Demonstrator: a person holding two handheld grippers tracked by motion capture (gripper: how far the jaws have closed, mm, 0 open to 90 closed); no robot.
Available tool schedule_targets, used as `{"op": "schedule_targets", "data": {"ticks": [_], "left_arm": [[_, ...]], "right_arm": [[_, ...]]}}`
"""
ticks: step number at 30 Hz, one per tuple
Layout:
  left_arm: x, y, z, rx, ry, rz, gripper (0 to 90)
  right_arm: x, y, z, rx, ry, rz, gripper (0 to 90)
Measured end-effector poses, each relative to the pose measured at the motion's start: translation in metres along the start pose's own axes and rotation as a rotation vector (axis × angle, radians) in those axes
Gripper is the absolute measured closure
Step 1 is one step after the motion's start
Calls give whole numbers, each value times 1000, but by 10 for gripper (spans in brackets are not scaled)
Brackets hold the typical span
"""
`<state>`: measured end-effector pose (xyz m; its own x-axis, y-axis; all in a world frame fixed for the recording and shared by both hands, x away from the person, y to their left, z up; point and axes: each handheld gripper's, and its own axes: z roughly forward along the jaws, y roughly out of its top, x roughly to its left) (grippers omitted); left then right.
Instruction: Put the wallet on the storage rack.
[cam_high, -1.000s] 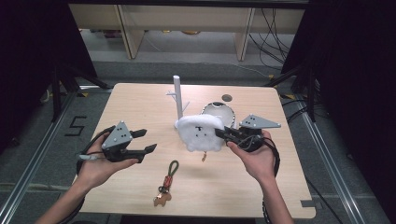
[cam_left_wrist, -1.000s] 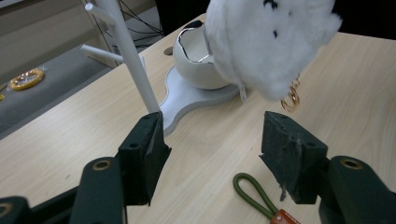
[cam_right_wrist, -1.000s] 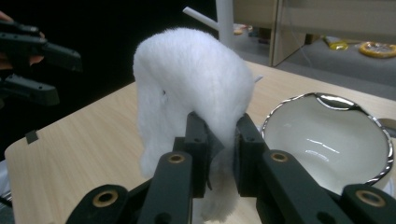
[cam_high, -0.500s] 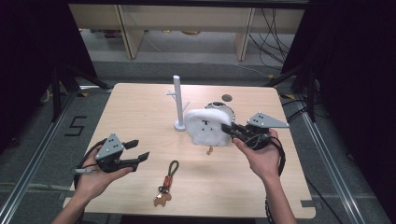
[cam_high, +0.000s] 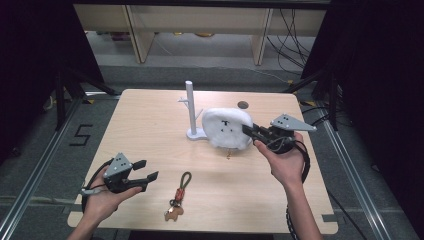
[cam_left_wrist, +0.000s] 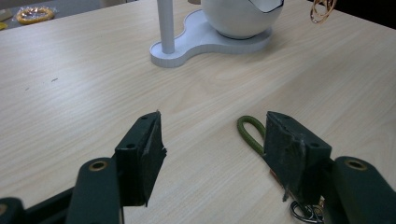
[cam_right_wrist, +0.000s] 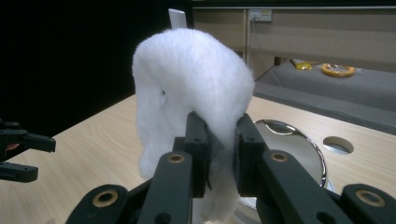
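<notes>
White fluffy plush hangs clamped in the right tool, above the tabletop beside a white stand. Left tool rests released, jaws apart, near a keychain.

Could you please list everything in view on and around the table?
plush: one, white, held up over the stand's base, clamped at its edge.
stand: one, white, mid-table, upright post on a flat base.
keychain: one, green loop with brown charm, near front edge.
table: one, light wood, with a round hole at the back.
yellow rings: on the grey floor beyond.
left gripper: black, jaws open, low beside the keychain.
right gripper: black, jaws shut on the plush.
</notes>
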<state>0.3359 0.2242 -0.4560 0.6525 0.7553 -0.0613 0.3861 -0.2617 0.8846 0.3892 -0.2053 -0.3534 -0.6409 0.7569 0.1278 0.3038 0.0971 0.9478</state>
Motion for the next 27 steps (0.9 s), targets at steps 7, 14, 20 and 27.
{"op": "schedule_targets", "data": {"ticks": [7,14,20,27], "left_arm": [[0,-6,0,2,-3,-23,363],[1,-8,1,6,-7,-36,351],[2,-11,2,8,-4,-51,350],[2,-13,1,13,1,-58,343]], "right_arm": [[-5,4,1,-4,-12,7,797],[-11,9,0,-9,-45,20,797],[-17,11,1,-14,-52,20,797],[-24,14,3,-23,-62,22,796]]}}
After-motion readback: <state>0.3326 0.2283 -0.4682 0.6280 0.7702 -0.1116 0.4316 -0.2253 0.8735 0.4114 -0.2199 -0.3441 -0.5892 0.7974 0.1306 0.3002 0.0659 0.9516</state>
